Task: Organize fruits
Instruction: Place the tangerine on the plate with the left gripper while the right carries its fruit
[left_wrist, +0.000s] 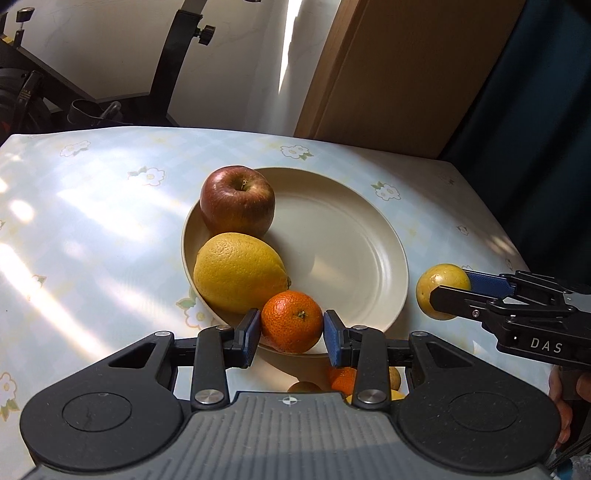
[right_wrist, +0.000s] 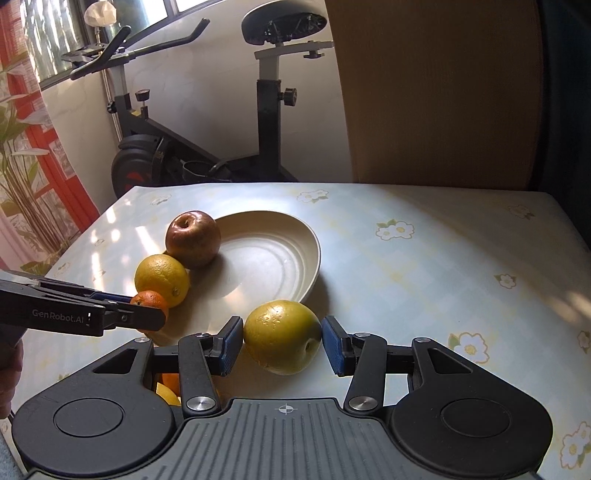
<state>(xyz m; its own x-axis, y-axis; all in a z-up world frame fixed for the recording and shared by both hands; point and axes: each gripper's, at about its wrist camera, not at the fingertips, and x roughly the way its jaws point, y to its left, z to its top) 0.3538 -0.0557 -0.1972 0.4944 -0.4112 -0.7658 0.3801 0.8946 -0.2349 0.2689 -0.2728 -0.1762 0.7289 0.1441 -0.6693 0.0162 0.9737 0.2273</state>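
A tangerine (left_wrist: 291, 320) is pinched by the left tongs (left_wrist: 290, 334) over the plate's (left_wrist: 351, 236) near rim, apparently unsupported. A yellow-green fruit (right_wrist: 282, 336) is clamped in the right tongs (right_wrist: 282, 341) beside the plate, above the desk (right_wrist: 424, 266).

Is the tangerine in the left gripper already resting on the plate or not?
Cannot tell. The left gripper is shut on the tangerine over the plate's near rim, beside the lemon; contact underneath is hidden.
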